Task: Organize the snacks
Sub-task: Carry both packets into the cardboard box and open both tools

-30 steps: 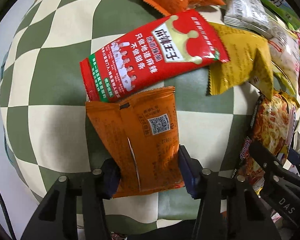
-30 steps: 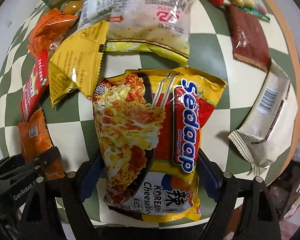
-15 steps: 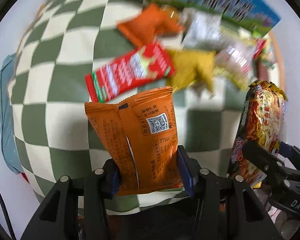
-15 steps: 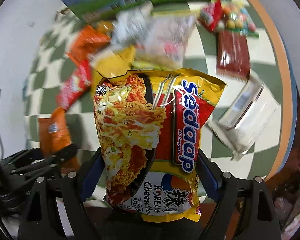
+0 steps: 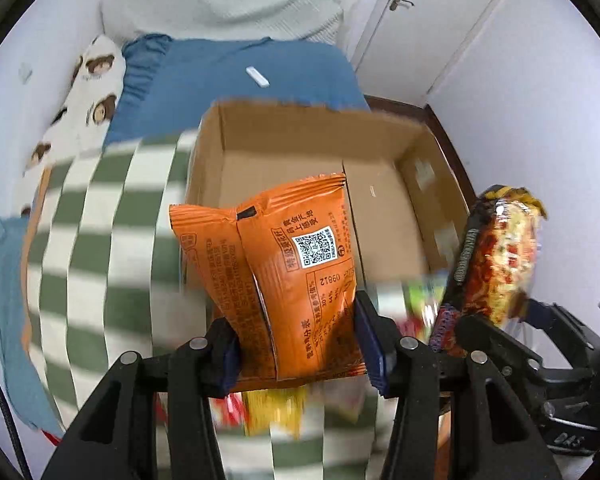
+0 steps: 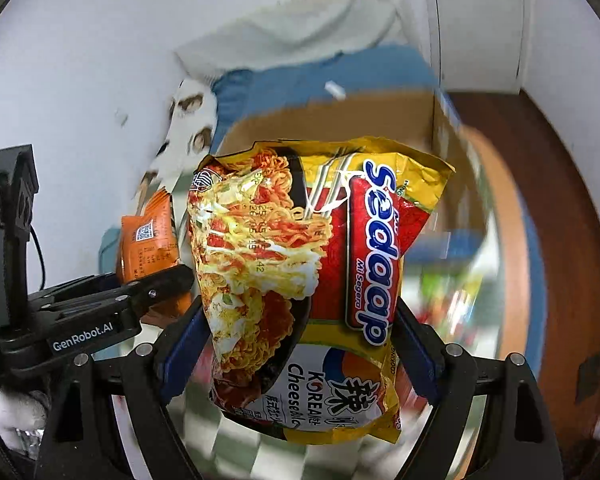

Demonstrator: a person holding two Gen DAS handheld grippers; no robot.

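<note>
At the bottom of the left wrist view, the left gripper (image 5: 296, 344) is clamping the lower part of a crinkled orange foil snack packet (image 5: 284, 276) between its two black fingers with blue pads, holding it upright in the centre of the frame with its white QR code facing the camera. At the lower right of that view, the right gripper (image 5: 500, 320) is showing side-on, gripping a yellow and red instant noodle packet (image 5: 496, 256). In the right wrist view, the right gripper (image 6: 300, 356) is pinching that same noodle packet (image 6: 300, 280) by its sides, the blue brand lettering and noodle photograph filling the middle of the frame, while the left gripper (image 6: 152, 284) and its orange packet (image 6: 148, 244) are sitting at the left. Beneath both grippers, blurred snack wrappers (image 5: 272, 404) are lying on a green and white checked cloth (image 5: 96, 264) at the bottom of the frames. Beyond the packets, an open brown cardboard box (image 5: 380, 208) is standing in the upper middle of the left view, its inside bare, just behind the orange packet. Farther back, a blue fabric cushion (image 5: 236, 84) is lying in the upper centre, with a white slab-shaped object (image 5: 257, 77) resting on it, and a white door (image 5: 416, 24) is closing the upper right.
</note>
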